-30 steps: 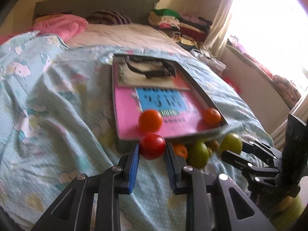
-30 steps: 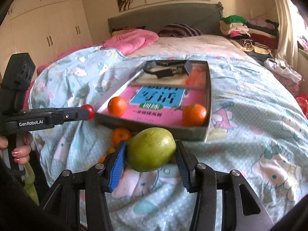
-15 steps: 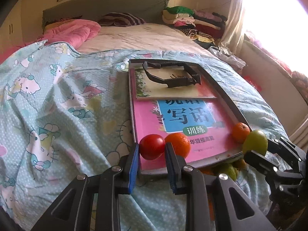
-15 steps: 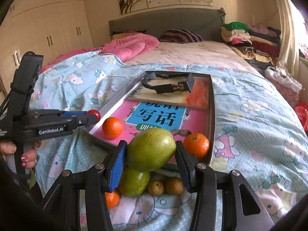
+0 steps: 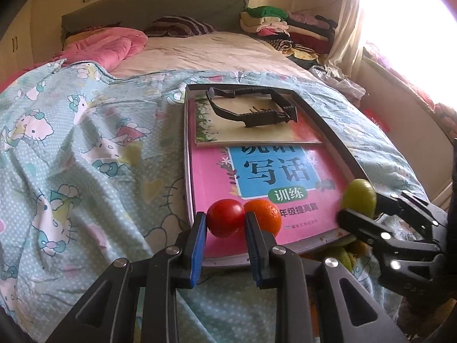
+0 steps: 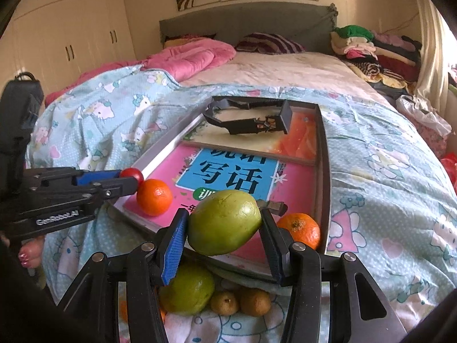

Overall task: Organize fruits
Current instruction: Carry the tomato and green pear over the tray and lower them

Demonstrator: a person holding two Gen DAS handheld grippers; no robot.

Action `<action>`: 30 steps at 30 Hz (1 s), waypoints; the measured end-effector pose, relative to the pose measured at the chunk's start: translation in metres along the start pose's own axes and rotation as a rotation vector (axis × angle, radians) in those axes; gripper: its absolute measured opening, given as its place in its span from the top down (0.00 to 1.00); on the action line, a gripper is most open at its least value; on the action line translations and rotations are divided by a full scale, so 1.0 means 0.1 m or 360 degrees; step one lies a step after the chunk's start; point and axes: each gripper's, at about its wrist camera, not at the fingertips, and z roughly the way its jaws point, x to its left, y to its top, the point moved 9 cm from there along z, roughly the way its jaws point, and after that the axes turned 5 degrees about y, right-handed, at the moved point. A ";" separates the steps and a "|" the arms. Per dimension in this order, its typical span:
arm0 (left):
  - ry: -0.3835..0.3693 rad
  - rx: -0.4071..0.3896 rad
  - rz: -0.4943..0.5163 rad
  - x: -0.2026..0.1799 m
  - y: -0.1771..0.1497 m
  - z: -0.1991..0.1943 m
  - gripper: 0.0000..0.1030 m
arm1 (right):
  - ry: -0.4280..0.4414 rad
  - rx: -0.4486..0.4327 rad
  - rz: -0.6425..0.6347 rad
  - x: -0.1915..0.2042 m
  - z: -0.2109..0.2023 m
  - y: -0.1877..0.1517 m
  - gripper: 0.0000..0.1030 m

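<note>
Left wrist view, left to right: cartoon-print quilt, then the left gripper with its blue-padded fingers pinching a tomato from both sides, held over the near left corner of the tray. An orange sits on the pink book lining the tray, just beside the tomato, possibly touching. Further right, the right gripper holds a green fruit at the tray's near right edge.

Right wrist view: fingers clamp the green fruit across its width, above the tray's near rim; second orange in the near right corner. Below the rim, loose on the quilt: another green fruit and two small brown fruits.

Black clip-like frame lies at the tray's far end, on a second book.

Judgement: both fruits are carried high to clear the rim, for setting down inside. Tray looks tilted on soft bedding; round fruit may roll.
</note>
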 end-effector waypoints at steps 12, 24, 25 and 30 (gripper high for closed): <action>-0.0071 0.0043 -0.0079 0.06 -0.04 0.03 0.73 | 0.0007 0.0146 -0.0081 0.07 0.32 0.03 0.50; -0.0097 0.0023 -0.0087 0.07 -0.08 0.01 0.73 | 0.0057 0.0218 -0.0098 0.15 0.48 0.04 0.49; -0.0100 0.0022 -0.0082 0.06 -0.09 0.00 0.73 | 0.0055 0.0220 -0.0101 0.15 0.49 0.04 0.49; -0.0130 0.0020 -0.0096 0.07 -0.11 -0.02 0.73 | 0.0068 0.0216 -0.0102 0.17 0.48 0.04 0.49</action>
